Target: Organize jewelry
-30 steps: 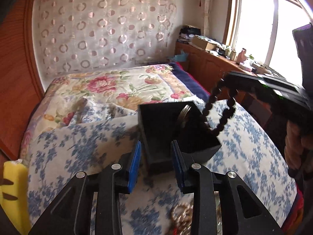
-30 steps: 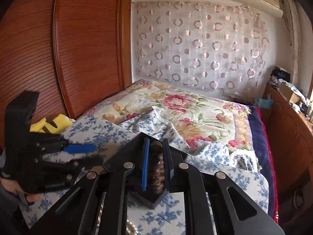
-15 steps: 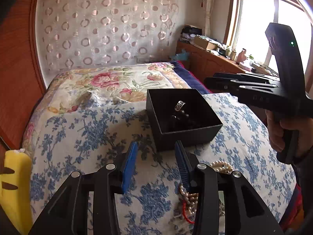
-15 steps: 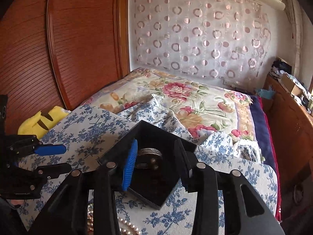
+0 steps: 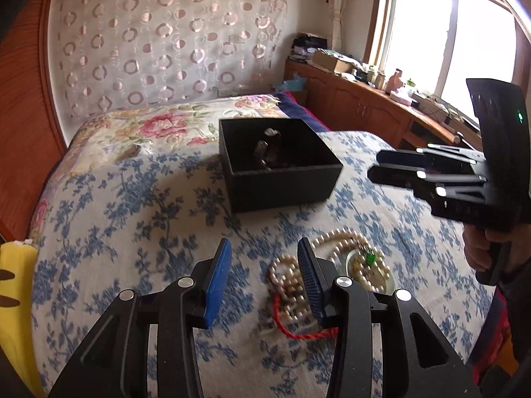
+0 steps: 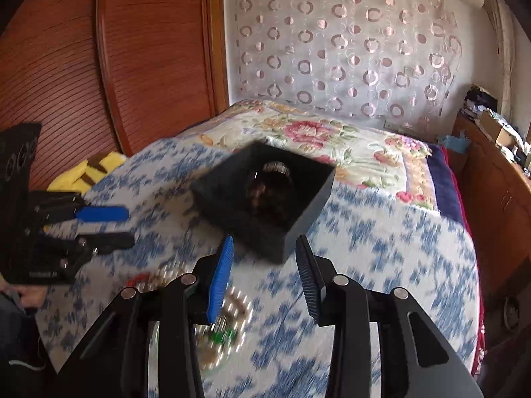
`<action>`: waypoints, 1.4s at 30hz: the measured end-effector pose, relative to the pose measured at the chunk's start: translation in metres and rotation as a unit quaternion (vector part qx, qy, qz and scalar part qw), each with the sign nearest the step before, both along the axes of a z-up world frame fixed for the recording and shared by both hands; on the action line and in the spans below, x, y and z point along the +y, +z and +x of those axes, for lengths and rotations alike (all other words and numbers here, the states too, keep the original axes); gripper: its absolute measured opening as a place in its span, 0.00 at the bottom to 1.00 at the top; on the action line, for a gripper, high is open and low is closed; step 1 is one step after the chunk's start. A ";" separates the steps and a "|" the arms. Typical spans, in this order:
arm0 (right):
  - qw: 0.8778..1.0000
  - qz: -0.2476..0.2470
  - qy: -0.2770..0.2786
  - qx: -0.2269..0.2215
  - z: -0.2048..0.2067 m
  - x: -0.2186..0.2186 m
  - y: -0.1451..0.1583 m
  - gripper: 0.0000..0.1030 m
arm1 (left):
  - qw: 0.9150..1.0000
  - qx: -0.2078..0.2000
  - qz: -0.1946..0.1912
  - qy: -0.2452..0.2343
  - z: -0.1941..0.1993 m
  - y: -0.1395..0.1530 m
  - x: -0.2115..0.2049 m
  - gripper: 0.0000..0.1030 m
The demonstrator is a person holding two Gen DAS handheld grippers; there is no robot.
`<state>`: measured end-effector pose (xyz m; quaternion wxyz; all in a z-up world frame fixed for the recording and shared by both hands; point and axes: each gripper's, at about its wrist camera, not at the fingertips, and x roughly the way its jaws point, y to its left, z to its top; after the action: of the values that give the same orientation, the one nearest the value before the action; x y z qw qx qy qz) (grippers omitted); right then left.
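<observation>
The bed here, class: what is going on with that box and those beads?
A person holds a gripper in each hand over a bed and is sorting jewelry. The left gripper and right gripper are both open and hold nothing. A black box sits on the blue-flowered cover with dark beads and a ring inside it. Pearl strands, a red cord and a small dish lie on the cover in front of the box, not yet put away.

A home bedroom: quilted bed (image 5: pixel 132 179), wooden wardrobe (image 6: pixel 132 59), curtained window (image 5: pixel 448 33).
</observation>
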<state>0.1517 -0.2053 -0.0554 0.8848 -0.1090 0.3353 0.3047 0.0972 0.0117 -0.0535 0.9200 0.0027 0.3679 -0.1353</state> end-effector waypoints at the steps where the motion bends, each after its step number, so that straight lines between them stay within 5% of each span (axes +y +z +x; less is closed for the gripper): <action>1: 1.000 -0.002 0.002 0.003 -0.004 0.000 -0.004 0.39 | 1.000 0.001 0.003 -0.001 -0.002 -0.002 -0.002 0.38; 12: 0.998 -0.002 0.003 0.056 -0.026 -0.011 -0.044 0.24 | 1.000 0.022 -0.004 -0.005 -0.022 -0.023 -0.010 0.39; 16: 0.997 0.007 0.005 0.077 -0.027 -0.013 -0.051 0.24 | 1.000 0.025 0.001 -0.010 -0.026 -0.026 -0.015 0.47; 27: 0.992 0.026 -0.013 0.119 -0.014 -0.008 -0.064 0.24 | 0.999 0.031 0.000 -0.015 -0.026 -0.031 -0.021 0.47; 35: 0.994 0.042 -0.007 0.105 -0.014 -0.008 -0.056 0.09 | 0.999 0.034 -0.001 -0.017 -0.027 -0.034 -0.022 0.47; 42: 0.996 0.060 -0.016 0.069 -0.017 -0.022 -0.034 0.09 | 0.999 0.037 0.001 -0.019 -0.025 -0.035 -0.024 0.47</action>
<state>0.1343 -0.2278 -0.0896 0.8692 -0.0290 0.3786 0.3168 0.0723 -0.0126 -0.0886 0.9030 0.0055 0.4018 -0.1521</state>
